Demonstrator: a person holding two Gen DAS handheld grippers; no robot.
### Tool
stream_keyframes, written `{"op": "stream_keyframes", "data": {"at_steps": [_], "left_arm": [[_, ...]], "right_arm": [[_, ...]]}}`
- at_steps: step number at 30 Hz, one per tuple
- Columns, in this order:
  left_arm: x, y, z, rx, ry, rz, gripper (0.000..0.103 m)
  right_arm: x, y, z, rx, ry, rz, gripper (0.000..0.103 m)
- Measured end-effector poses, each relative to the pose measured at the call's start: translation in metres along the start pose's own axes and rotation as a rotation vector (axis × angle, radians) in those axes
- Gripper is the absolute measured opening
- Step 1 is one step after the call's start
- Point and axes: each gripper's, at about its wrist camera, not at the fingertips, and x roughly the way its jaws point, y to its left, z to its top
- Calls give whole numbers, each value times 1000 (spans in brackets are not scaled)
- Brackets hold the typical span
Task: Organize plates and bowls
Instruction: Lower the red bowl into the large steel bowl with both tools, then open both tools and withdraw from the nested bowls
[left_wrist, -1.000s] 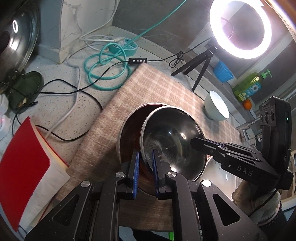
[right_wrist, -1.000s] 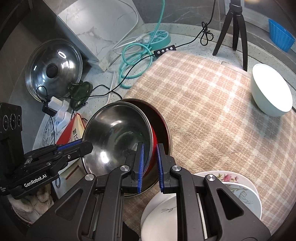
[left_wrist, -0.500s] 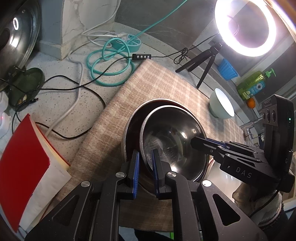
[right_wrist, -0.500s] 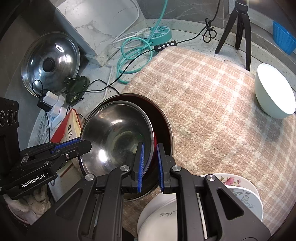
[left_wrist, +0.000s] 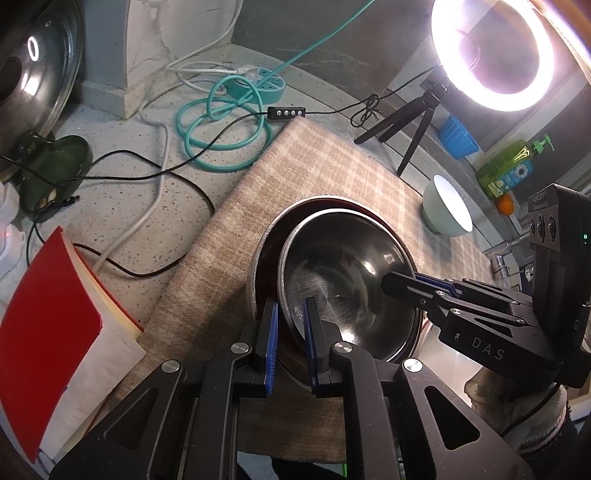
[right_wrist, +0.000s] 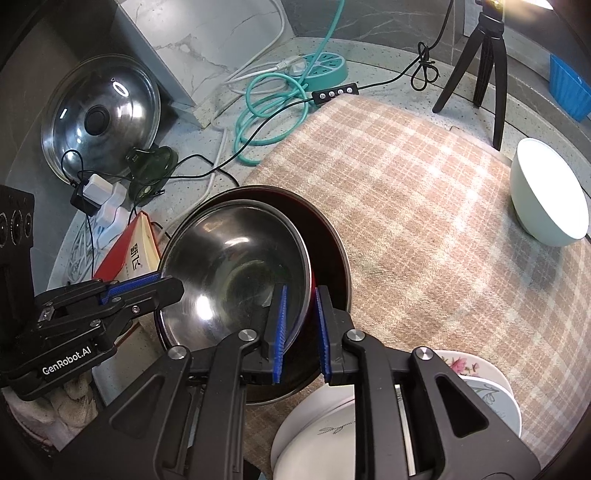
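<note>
While the steel bowl (right_wrist: 232, 269) sits tilted inside the red bowl (right_wrist: 328, 251) on the mat (right_wrist: 424, 206), its left rim is clamped by the left gripper (left_wrist: 290, 332); the right gripper (right_wrist: 301, 325) has just been loosening, rim between unpressed pads. If released unevenly, the bowl could be tipped or left crooked

A checked cloth (right_wrist: 424, 206) covers part of the speckled bench (left_wrist: 122, 206). Beside it lie a coiled teal cable (left_wrist: 221, 136), a round teal power strip (right_wrist: 325, 68) and a red book (left_wrist: 48, 314). A glass pot lid (right_wrist: 99, 114) leans at the wall. A lit ring light (left_wrist: 493, 55) stands on a tripod (right_wrist: 484, 62), near a green soap bottle (left_wrist: 511, 168) and a blue tub (right_wrist: 569, 88).
</note>
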Motion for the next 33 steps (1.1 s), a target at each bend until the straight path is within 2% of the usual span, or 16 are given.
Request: {"op": "stream_keyframes", "data": {"at_steps": [3, 8, 11, 16, 18, 22, 25, 27, 29, 30, 33], "left_arm": [[0, -1, -1, 7, 0, 1, 11], [0, -2, -1, -1, 1, -1, 15], [-2, -2, 0, 0, 2, -9, 22], [-9, -5, 1, 14, -15, -10, 24], [-12, -7, 2, 23, -22, -12, 24], [-18, -12, 5, 28, -36, -26, 33], [-20, -20, 7, 42, -40, -41, 33], [-21, -27, 9, 54, -40, -53, 38], [-22, -34, 10, 67, -46, -66, 54], [-22, -38, 11, 75, -49, -69, 55], [-19, -50, 14, 92, -36, -85, 61]], "right_arm": [[-1, -1, 1, 5, -10, 0, 25], [-6, 0, 1, 7, -31, 16, 30], [-13, 1, 0, 6, -55, 20, 46], [-28, 3, 0, 9, -88, 39, 49], [-36, 1, -1, 23, -109, 50, 60], [-51, -2, -4, 35, -141, 61, 62], [-64, -8, -8, 49, -162, 56, 62], [-72, -14, -10, 64, -170, 56, 64], [-81, -23, -14, 79, -179, 48, 69], [-86, -29, -16, 85, -186, 41, 76], [-99, -46, -23, 109, -201, 19, 81]]}}
